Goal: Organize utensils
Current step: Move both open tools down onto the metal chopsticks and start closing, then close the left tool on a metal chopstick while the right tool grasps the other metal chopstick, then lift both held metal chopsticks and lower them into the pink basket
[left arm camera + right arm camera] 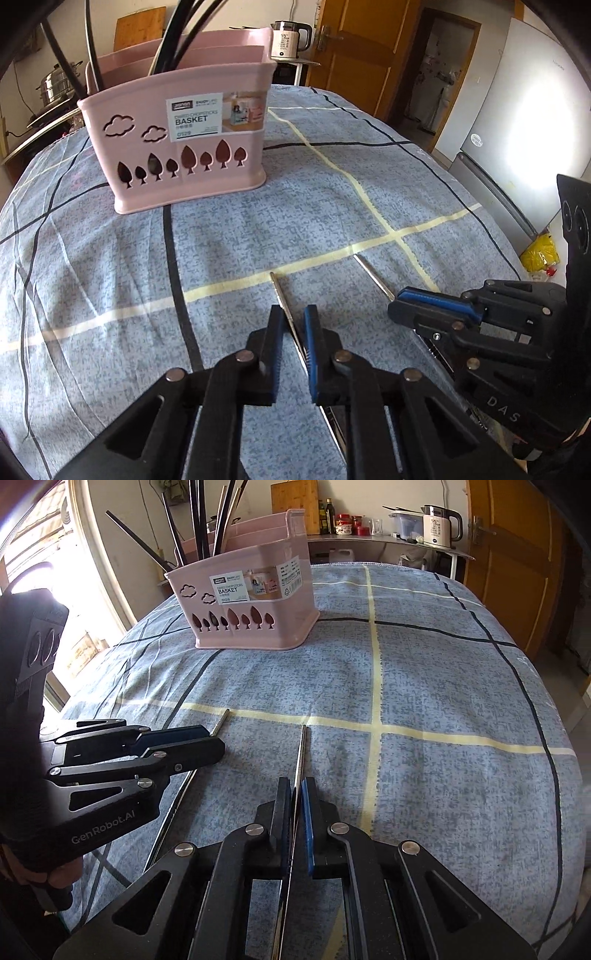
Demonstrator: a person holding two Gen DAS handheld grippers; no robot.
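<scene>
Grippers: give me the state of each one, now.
Left gripper: closed on a metal chopstick lying on the table.
Right gripper: closed on the other metal chopstick.

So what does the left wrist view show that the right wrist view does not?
Only the left wrist view shows the white fridge and a yellow bag. Only the right wrist view shows the window and bottles on the counter. Both show the pink basket, the kettle, the checked cloth, and each tool shut on a metal chopstick.
</scene>
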